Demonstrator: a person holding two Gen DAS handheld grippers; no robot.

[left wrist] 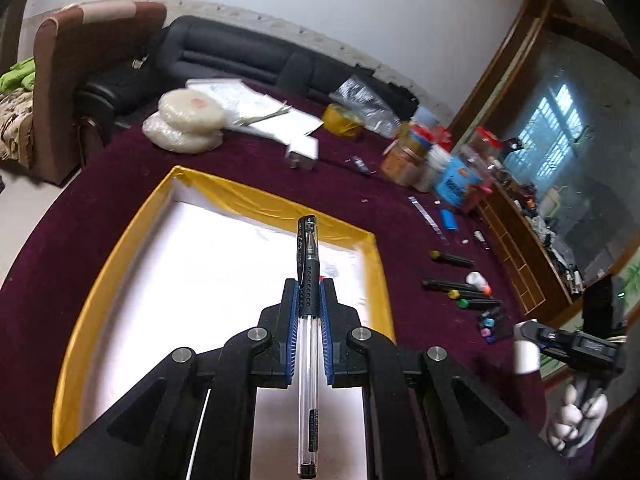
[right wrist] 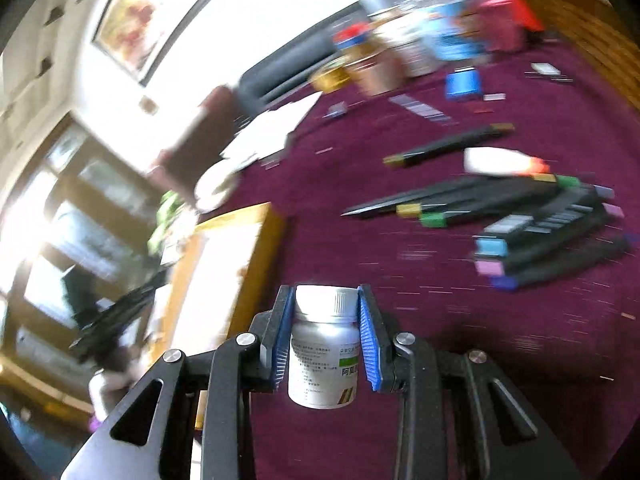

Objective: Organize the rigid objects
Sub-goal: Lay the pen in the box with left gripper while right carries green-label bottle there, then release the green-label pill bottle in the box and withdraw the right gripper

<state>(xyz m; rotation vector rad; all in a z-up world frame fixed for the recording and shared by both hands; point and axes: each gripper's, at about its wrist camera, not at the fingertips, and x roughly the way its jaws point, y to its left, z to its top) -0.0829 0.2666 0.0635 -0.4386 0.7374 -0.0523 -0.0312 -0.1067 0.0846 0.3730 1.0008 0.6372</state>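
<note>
My left gripper (left wrist: pixel 308 283) is shut on a clear gel pen (left wrist: pixel 307 280) with a black cap and grip. The pen lies along the fingers, hanging over the yellow-rimmed tray (left wrist: pixel 280 204) with its white floor. My right gripper (right wrist: pixel 325 294) is shut on a small white pill bottle (right wrist: pixel 325 344) with a ribbed white cap, held above the maroon tablecloth (right wrist: pixel 440 320). The tray (right wrist: pixel 240 240) lies to its left in that blurred view. In the left wrist view the right gripper (left wrist: pixel 520 330) shows at the right edge with the white bottle (left wrist: pixel 526 356).
Several black markers with coloured caps (left wrist: pixel 464 294) and a small white dropper bottle (left wrist: pixel 478 280) lie right of the tray. Jars and boxes (left wrist: pixel 432 164), yellow tape (left wrist: pixel 340 120), papers (left wrist: pixel 260 108) and round white packs (left wrist: pixel 188 120) crowd the far table. A wooden shelf (left wrist: pixel 520 248) borders the right.
</note>
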